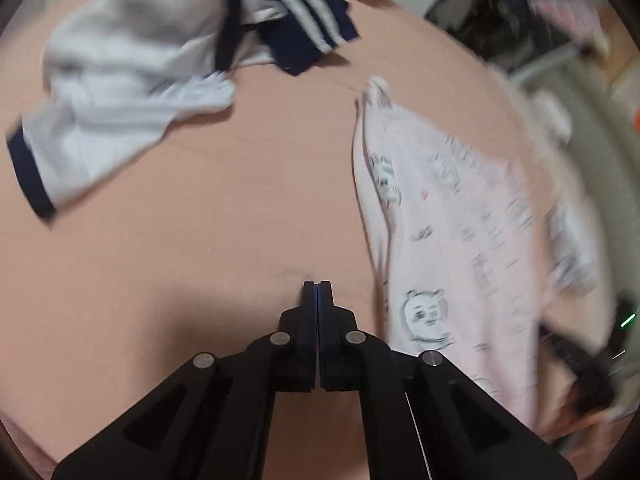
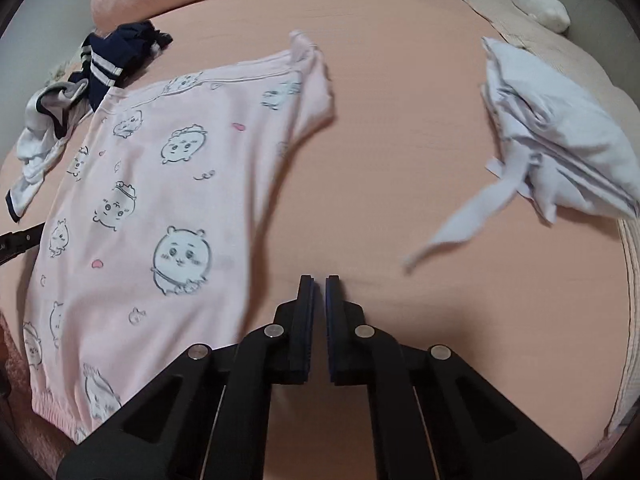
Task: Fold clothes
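Peach bed (image 1: 200, 240) — both hand-held grippers closed, empty.

You saw a peach-pink bedsheet (image 2: 400, 80); on it lay a pale pink cartoon-printed top (image 2: 160, 184), a white navy-trimmed garment (image 1: 120, 92) and a pale lavender-white bundle (image 2: 560, 136).

We can read no text, label, brand or number in either view. The pink sweatshirt (image 2: 168, 200) carries only printed cartoon animal faces and small hearts, with no lettering we can make out. The navy garment with white stripes (image 2: 116, 64) shows no wording either.
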